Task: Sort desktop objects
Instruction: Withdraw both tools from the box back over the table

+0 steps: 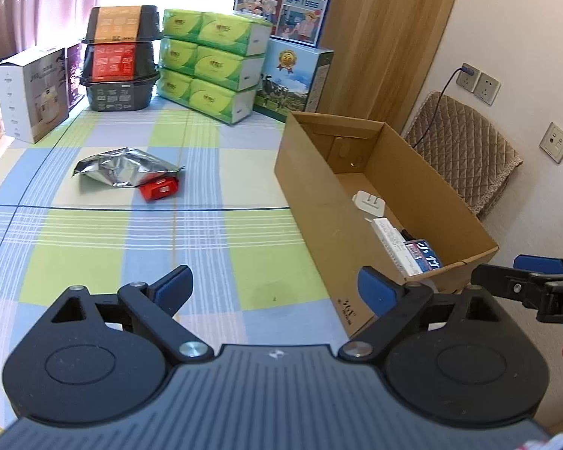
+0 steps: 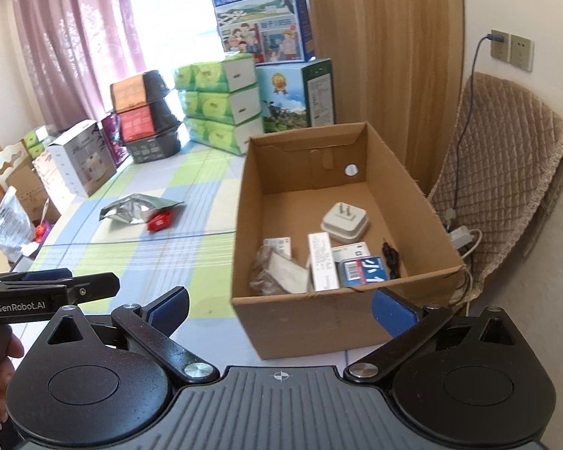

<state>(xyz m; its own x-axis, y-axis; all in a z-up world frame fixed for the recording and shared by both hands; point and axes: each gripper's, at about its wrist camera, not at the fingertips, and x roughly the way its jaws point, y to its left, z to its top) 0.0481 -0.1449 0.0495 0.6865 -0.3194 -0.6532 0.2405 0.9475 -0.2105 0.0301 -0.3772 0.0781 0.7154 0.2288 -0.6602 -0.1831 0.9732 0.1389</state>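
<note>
The left gripper (image 1: 274, 287) stood with its jaws spread wide and nothing between them, poised over the checked tablecloth (image 1: 131, 255). The right gripper (image 2: 279, 309) was likewise wide apart and empty, held just before the near wall of the cardboard box (image 2: 304, 322).

Inside the box lay a white plug adapter (image 2: 344, 223), a few small cartons (image 2: 322, 262), a blue packet (image 2: 364, 270) and a crinkled wrapper (image 2: 270, 273) (so most of the sorting looked done). Two things remained out on the cloth, well apart from both grippers: a silver foil pouch (image 1: 120, 167) and a small red box (image 1: 160, 188) touching its near edge.

The step in hand seemed a pause between pickups. The next move probably called for the left gripper to reach forward, close on the red box or the pouch, and carry it rightward over the box wall.
</note>
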